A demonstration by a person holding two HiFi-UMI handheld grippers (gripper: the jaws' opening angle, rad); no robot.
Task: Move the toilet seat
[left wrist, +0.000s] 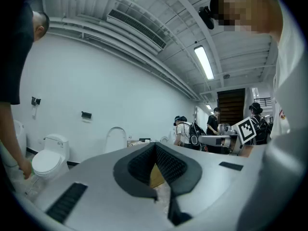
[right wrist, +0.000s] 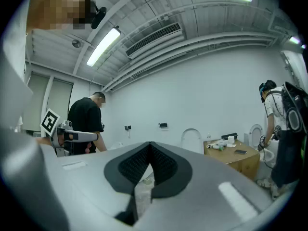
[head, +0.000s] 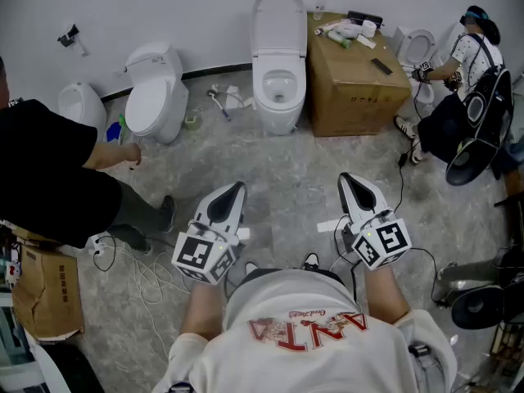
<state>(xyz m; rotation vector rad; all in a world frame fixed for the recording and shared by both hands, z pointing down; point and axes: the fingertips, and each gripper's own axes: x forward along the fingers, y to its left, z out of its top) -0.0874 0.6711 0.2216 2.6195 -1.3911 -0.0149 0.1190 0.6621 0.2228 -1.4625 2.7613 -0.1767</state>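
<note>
Left claw (head: 236, 187): pressed together with nothing between its pads, held level over the floor (head: 286, 178) just in front of the wearer's waist.
Right claw (head: 347, 178): also pressed together and empty, level, beside the left one.
Toilet seat (head: 278, 21): stands raised against the wall on the open toilet (head: 278, 97) straight ahead, well apart from both claws.
Other toilet (head: 154, 98): to the left, its lid down; a person in black (head: 49, 170) reaches toward the floor near it.
Cardboard box (head: 356, 80): just right of the open toilet, with small items on top.
Done so far: nothing that shows; the seat is untouched.
Left to do: by my reading, all of it, namely closing the gap to the toilet, opening a claw, taking the seat's edge and swinging it down.
</note>
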